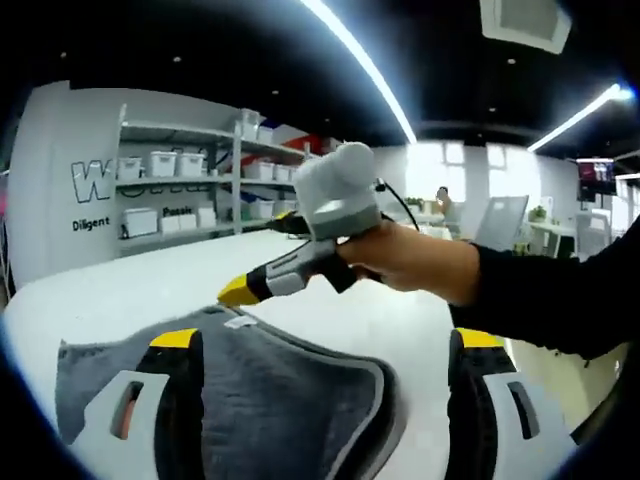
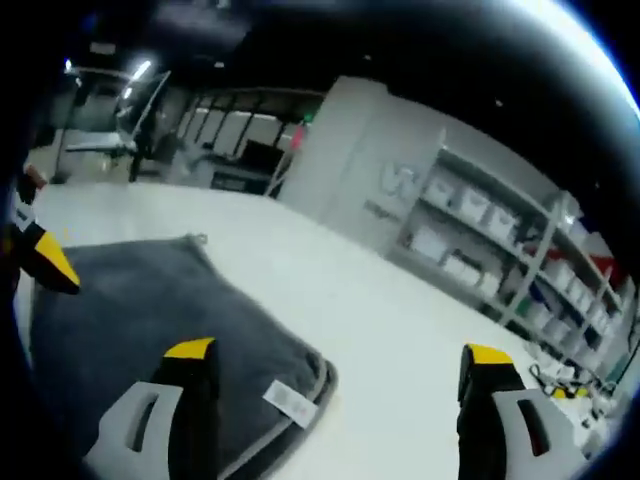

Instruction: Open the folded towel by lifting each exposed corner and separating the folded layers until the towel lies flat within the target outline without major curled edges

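I am seeing the white counter [image 2: 380, 330] carrying the grey towel [image 2: 140, 310], which is lying folded, its label [image 2: 289, 401] near one corner. My left gripper [image 1: 325, 400] is hovering over the towel with jaws wide open, holding nothing. My right gripper [image 2: 335, 400] is hanging open at the towel's corner.

Grey towel [image 2: 150, 300], folded, flat on the white table [image 2: 400, 340].

From my right gripper view I see it as a dark grey pile cloth with a lighter stitched border, layers stacked and edges lying down. A small white label [image 2: 289, 400] sits on the near corner. In my left gripper view the towel [image 1: 280, 400] shows a rounded corner with the pale border curving round it.
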`<move>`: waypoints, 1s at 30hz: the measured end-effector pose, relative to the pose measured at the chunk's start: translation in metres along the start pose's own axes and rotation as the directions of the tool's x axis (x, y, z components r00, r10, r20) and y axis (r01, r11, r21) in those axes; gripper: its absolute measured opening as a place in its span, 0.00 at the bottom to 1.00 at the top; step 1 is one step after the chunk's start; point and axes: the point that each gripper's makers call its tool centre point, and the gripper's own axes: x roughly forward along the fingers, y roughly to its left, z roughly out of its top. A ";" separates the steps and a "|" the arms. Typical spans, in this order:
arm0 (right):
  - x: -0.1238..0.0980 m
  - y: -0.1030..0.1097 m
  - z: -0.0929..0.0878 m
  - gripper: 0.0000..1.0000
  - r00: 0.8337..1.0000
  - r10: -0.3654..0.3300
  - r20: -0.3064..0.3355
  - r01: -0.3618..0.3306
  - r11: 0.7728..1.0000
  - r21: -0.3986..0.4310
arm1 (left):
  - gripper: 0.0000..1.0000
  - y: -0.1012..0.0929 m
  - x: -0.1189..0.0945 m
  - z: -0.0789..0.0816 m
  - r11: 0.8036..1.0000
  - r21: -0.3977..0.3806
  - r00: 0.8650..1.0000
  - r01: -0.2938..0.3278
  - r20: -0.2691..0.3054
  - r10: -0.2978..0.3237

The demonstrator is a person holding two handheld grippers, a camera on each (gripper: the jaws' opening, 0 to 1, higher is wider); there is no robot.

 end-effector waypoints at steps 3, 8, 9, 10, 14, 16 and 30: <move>-0.015 0.003 0.009 1.00 1.000 -0.008 0.025 0.007 0.999 0.040 | 1.00 0.007 -0.008 0.010 1.000 -0.012 1.000 -0.007 0.018 0.007; -0.045 0.015 0.013 1.00 0.999 -0.017 0.044 0.013 0.996 0.091 | 1.00 0.027 -0.021 0.019 0.999 -0.032 0.999 -0.017 0.039 0.018; -0.050 0.016 0.013 1.00 0.999 -0.021 0.049 0.016 0.995 0.102 | 1.00 0.031 -0.024 0.022 0.999 -0.036 0.999 -0.013 0.043 0.015; -0.053 0.017 0.013 1.00 0.998 -0.023 0.052 0.018 0.994 0.108 | 1.00 0.034 -0.026 0.023 0.999 -0.037 0.999 -0.012 0.045 0.014; -0.069 0.022 0.012 1.00 0.997 -0.045 0.060 0.036 0.990 0.139 | 1.00 0.051 -0.031 0.030 1.000 -0.021 0.999 -0.017 0.051 0.018; -0.076 0.026 0.011 1.00 0.997 -0.051 0.063 0.041 0.988 0.146 | 1.00 0.056 -0.034 0.032 1.000 -0.017 0.999 -0.014 0.049 0.014; -0.106 0.059 -0.001 1.00 0.998 -0.018 0.067 0.005 0.981 0.196 | 1.00 0.084 -0.053 0.031 0.998 -0.023 0.997 -0.060 0.044 0.060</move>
